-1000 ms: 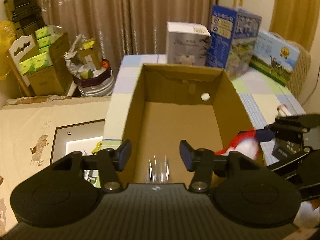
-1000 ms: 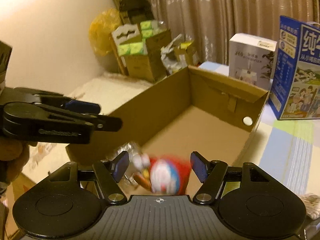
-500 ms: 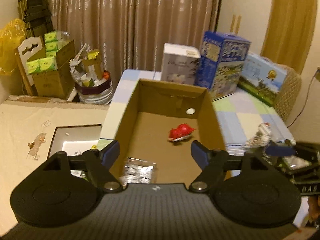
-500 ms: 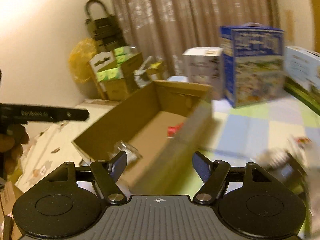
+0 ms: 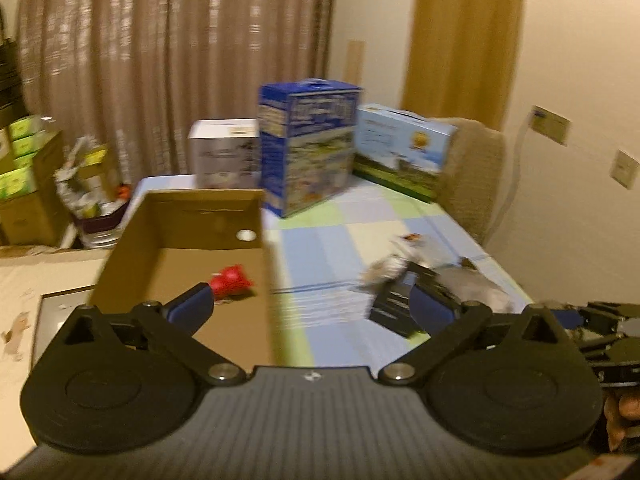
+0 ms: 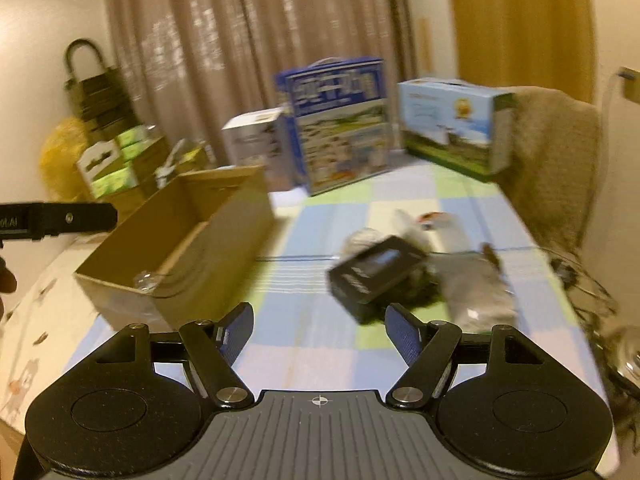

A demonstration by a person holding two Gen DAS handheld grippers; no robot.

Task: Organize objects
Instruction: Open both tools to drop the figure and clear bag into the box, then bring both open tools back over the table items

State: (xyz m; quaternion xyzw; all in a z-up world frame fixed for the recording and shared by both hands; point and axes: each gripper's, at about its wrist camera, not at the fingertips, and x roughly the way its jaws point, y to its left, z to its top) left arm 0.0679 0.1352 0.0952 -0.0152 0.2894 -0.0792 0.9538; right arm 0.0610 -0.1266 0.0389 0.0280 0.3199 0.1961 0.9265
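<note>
An open cardboard box (image 5: 256,216) (image 6: 224,232) stands on the checked tablecloth. A red toy (image 5: 231,278) lies on its floor, and a clear plastic packet (image 6: 146,280) shows at its near end. To the right lies a pile of loose things: a black box (image 6: 376,270) (image 5: 394,312), a white soft toy (image 6: 420,226) (image 5: 404,242) and a grey bag (image 6: 476,284). My left gripper (image 5: 312,304) is open and empty, over the box's right wall. My right gripper (image 6: 320,330) is open and empty, just short of the black box.
A white carton (image 5: 224,154), a tall blue carton (image 5: 308,148) and a light blue carton (image 5: 400,156) stand at the table's far edge. A chair with a beige cover (image 6: 556,160) is at the right. Boxes and bags crowd the floor at the left (image 6: 116,160).
Both grippers have swung right, away from the cardboard box and toward the pile. The red toy, dropped from the right gripper a second ago, lies in the box. The left jaws opened wider.
</note>
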